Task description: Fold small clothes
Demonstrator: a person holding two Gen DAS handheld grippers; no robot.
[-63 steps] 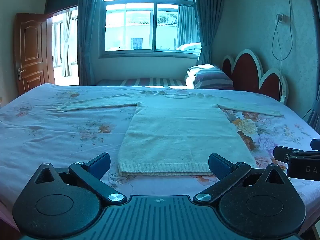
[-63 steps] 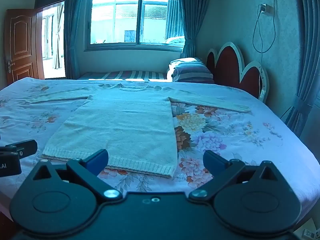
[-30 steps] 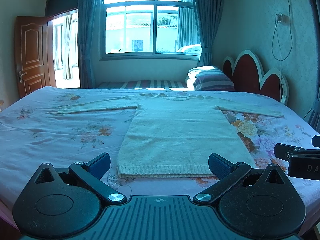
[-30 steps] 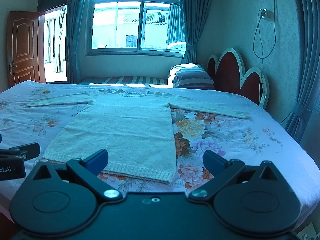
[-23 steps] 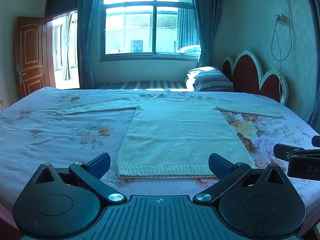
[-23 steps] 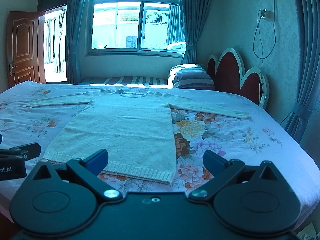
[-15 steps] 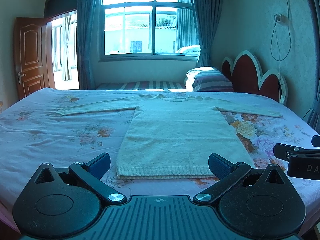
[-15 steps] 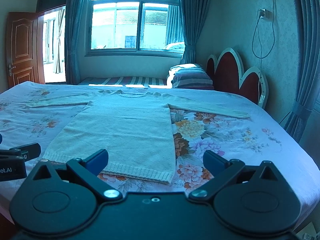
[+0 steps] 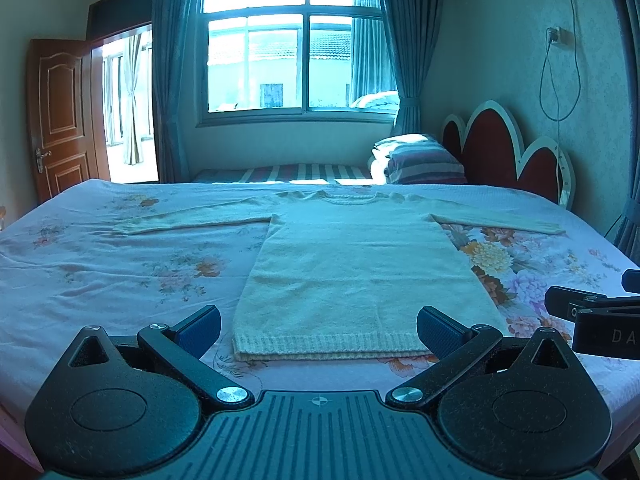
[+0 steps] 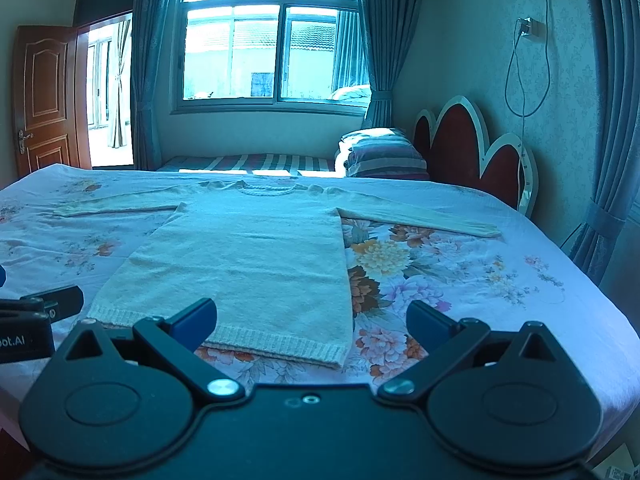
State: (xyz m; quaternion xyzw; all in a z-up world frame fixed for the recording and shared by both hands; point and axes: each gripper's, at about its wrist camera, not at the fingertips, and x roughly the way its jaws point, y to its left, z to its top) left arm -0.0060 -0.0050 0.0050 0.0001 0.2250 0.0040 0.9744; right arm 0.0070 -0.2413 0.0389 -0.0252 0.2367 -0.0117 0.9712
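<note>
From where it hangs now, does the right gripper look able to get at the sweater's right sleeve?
Probably yes. The right gripper is open and empty, and the right sleeve lies flat on the bed with only bare floral sheet between them; it would need a reach forward.

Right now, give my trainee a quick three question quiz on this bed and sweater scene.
1. True or false: the sweater lies flat on the bed with both sleeves spread out.
2. Are the jaws of the left gripper and right gripper open or shut?
3. Which sweater part lies nearest the grippers: A collar, B hem, C cuff?

Key: 1 true. 2 open, both empty. 3 B.
</note>
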